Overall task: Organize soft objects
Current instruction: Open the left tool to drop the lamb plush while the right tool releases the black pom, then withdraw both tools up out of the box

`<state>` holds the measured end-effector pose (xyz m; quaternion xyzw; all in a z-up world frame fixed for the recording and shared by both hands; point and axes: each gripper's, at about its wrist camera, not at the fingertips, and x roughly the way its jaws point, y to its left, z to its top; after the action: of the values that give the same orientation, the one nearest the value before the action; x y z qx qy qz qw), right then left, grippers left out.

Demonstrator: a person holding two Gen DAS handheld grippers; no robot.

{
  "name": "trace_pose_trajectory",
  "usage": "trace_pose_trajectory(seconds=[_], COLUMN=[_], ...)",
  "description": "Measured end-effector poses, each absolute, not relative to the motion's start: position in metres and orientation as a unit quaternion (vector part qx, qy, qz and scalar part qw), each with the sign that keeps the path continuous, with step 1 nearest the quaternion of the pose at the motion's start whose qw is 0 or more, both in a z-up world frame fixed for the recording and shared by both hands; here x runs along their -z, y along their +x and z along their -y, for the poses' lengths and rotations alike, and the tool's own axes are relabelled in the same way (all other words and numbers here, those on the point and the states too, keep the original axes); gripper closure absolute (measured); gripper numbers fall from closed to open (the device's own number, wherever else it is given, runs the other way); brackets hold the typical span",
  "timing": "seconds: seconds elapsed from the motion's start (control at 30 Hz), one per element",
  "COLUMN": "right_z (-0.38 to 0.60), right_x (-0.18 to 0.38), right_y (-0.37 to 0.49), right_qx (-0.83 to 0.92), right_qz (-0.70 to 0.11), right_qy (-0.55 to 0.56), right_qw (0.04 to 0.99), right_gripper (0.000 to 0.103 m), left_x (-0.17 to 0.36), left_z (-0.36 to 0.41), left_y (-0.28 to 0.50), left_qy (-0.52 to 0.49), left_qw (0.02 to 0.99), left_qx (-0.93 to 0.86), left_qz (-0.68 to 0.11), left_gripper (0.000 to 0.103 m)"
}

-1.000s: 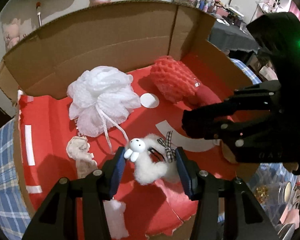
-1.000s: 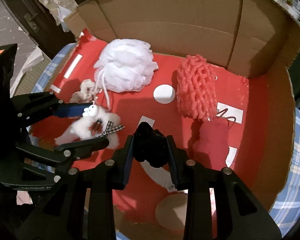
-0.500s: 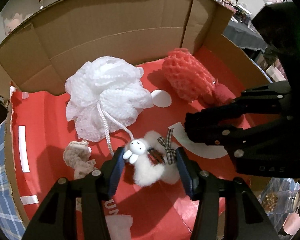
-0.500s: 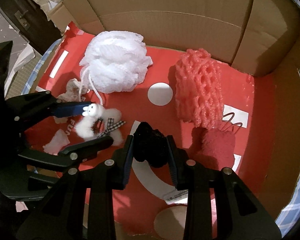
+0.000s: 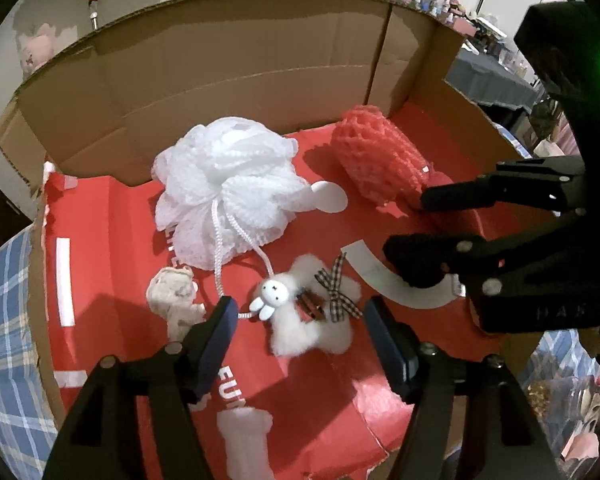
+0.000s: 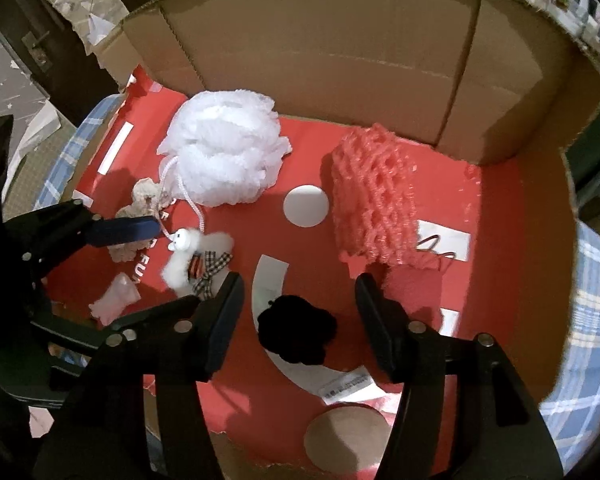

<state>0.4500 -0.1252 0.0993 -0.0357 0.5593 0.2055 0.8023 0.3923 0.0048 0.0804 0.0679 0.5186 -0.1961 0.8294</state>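
left jaws: my left gripper (image 5: 298, 334) is opening; the white fluffy clip (image 5: 312, 312) lies between the pads on the red box floor (image 5: 112, 280), touched by neither.
right jaws: my right gripper (image 6: 298, 312) is opening too; the black pom-pom (image 6: 297, 330) sits loose between the pads, resting on the floor.
other soft things: white bath pouf (image 5: 224, 184) at the back, pink foam net (image 6: 374, 196) to its right, beige crochet piece (image 5: 176, 298) just beside my left pad.
risk, cord: the pouf's cord (image 5: 220, 248) runs down to the clip; as I pull out, a pad could catch it and drag both.
risk, fluff: fibres may cling to a pad and lift the pom-pom as I withdraw.
risk, crowding: my two grippers are close; a careless exit could knock them together.
hard to see: the dark red thing past the foam net is partly covered; I cannot tell what it is.
cut off: the near edge of the box, behind my own arms.
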Motion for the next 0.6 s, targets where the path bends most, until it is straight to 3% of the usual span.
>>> trace_pose_trajectory(seconds=[0.27, 0.4, 0.6], right_z=[0.135, 0.141, 0.148], right_x=[-0.126, -0.149, -0.186], right_y=[0.423, 0.395, 0.345], right_qx=[-0.196, -0.194, -0.184], right_qz=[-0.538, -0.516, -0.467], right_qy=[-0.022, -0.023, -0.017], right_qw=[0.819, 0.834, 0.865], right_gripper=[0.040, 0.034, 0.028], left_x=[-0.110, -0.134, -0.166], left_z=[-0.012, -0.020, -0.026], left_y=[0.363, 0.337, 0.288], left_qy=[0.038, 0.016, 0.000], left_qw=[0.850, 0.867, 0.893], left_qx=[0.188, 0.182, 0.173], left_qz=[-0.491, -0.463, -0.415], left_gripper=[0.021, 0.009, 0.003])
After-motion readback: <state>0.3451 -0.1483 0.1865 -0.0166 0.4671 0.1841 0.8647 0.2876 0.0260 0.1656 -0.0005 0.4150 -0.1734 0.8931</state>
